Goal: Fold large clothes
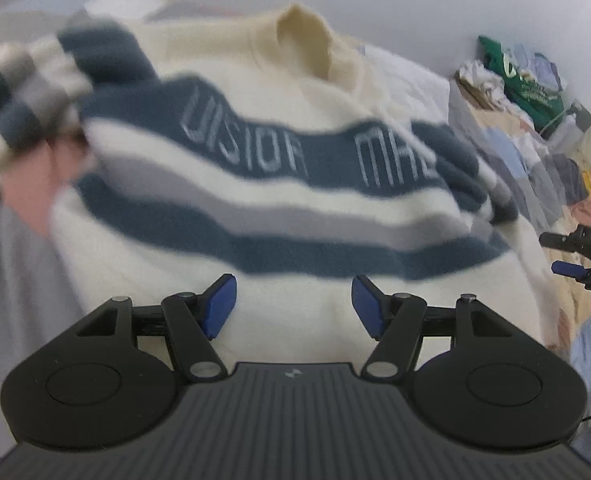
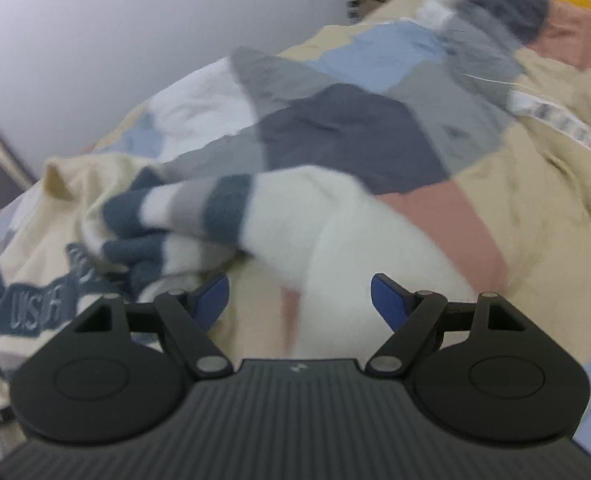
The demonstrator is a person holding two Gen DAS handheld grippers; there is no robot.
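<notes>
A cream sweater (image 1: 279, 208) with blue and grey stripes and lettering lies front up on the bed, collar (image 1: 303, 40) at the far end. Its left sleeve (image 1: 27, 92) is bunched at the upper left. My left gripper (image 1: 293, 306) is open and empty over the sweater's lower hem. In the right wrist view, the striped right sleeve (image 2: 255, 220) lies folded across, its white part running down between the jaws. My right gripper (image 2: 299, 300) is open, just above this sleeve. It also shows at the right edge of the left wrist view (image 1: 575, 256).
The sweater rests on a patchwork bedspread (image 2: 515, 208) of beige, pink, grey and blue patches. A pile of clothes and bags (image 1: 527, 88) stands at the far right against the white wall (image 2: 115, 32). More clothes (image 2: 495, 4) lie at the bed's far end.
</notes>
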